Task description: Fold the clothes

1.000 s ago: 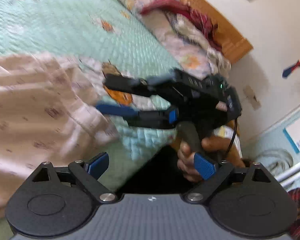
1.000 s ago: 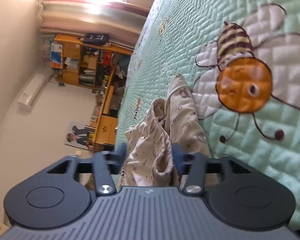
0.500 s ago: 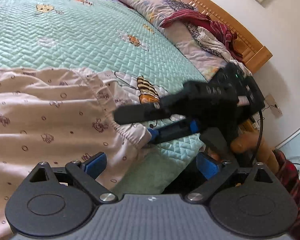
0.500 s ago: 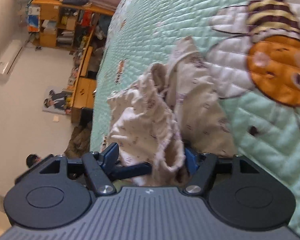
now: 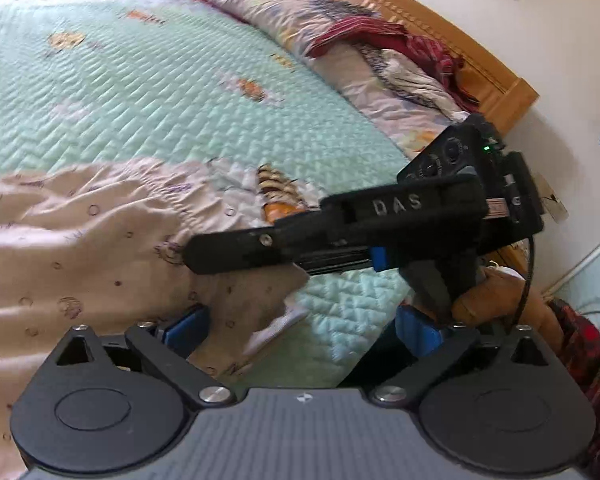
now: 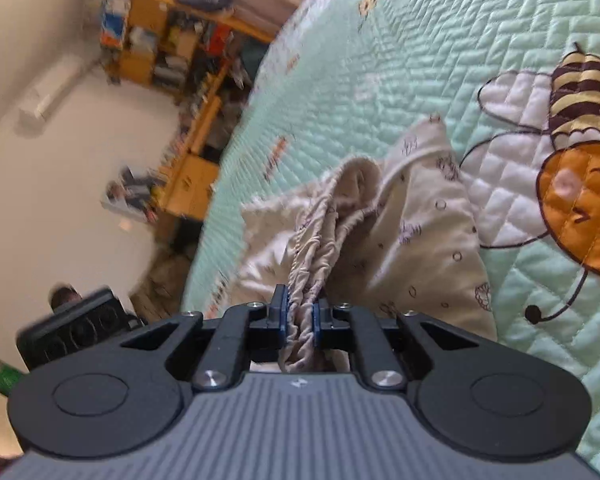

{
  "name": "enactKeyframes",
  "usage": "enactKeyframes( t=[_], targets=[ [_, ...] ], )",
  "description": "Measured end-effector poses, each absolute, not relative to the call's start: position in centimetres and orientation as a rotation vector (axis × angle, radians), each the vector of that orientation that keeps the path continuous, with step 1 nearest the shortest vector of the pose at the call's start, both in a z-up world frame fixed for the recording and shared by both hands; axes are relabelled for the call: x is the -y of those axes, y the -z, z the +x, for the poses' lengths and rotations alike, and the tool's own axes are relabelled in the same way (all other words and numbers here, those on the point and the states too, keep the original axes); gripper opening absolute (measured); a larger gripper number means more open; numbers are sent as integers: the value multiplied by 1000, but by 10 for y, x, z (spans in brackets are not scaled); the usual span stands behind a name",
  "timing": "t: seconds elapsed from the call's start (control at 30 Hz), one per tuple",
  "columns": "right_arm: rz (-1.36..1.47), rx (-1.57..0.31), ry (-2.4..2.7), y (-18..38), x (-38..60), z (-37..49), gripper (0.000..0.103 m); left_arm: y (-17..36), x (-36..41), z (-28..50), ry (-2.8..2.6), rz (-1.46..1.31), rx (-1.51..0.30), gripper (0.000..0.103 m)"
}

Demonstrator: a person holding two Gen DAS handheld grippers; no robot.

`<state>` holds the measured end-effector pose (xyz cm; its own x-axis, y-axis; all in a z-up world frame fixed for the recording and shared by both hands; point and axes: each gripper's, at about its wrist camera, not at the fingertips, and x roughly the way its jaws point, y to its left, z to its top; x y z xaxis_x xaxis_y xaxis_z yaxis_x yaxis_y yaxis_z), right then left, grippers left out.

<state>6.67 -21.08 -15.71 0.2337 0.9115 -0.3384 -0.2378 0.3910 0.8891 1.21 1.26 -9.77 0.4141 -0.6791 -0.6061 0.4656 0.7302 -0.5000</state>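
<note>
I am holding the right gripper (image 6: 299, 314) pinched on the gathered elastic hem of the garment (image 5: 80, 240), with the fabric bunching between its blue pads. I am keeping the left gripper (image 5: 300, 326) spread wide, one pad resting just above the cloth's near corner, gripping nothing. The garment is lying on the quilt (image 5: 160, 92) near the bed's edge, mostly flat to the left and lifting into a rumpled ridge where I am pinching it.

Risks I am noting:

- The pinch is taking only a thick rope of elastic. I am judging that a pull could let the gathers slide out, since ruched fabric compresses unevenly.
- With one side unheld, any lift is likely dragging the cloth askew, so a fold could be landing crooked.
- The near corner is sitting close to the mattress edge; a tug towards me could be spilling it off the bed.
- The two grippers are working very close together in the left view; closing the left one blind is risking a clash with the right tool.
- Both views are blurring, so I am not trusting fine edge positions.
</note>
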Motion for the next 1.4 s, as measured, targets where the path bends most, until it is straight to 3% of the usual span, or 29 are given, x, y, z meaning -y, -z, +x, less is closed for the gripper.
enactKeyframes(
  t=[0.17, 0.3, 0.37, 0.43, 0.5, 0.63, 0.8, 1.0, 1.4],
  targets=[
    [900, -981, -873, 165, 243, 56, 13, 100, 6, 14, 786, -250, -905, 101],
    [780, -1015, -768, 178, 255, 50, 13, 129, 7, 20, 769, -288, -1017, 100],
    [793, -1008, -757, 181, 257, 48, 19, 128, -1, 17, 766, -310, -1003, 100],
    [806, -1000, -745, 183, 260, 46, 35, 121, -9, 14, 758, -313, -990, 100],
    [797, -980, -726, 177, 266, 42, 39, 114, -19, 6, 762, -319, -964, 100],
    [831, -945, -754, 163, 273, 45, 61, 103, -42, -5, 740, -356, -914, 100],
    [795, -879, -779, 152, 258, 78, 61, 97, -72, -1, 661, -415, -864, 101],
    [518, -917, -801, 147, 214, 104, 61, 95, -78, 13, 639, -433, -852, 101],
    [486, -741, -1029, 127, 199, 68, 61, 119, -53, 28, 634, -311, -945, 101]
  ],
)
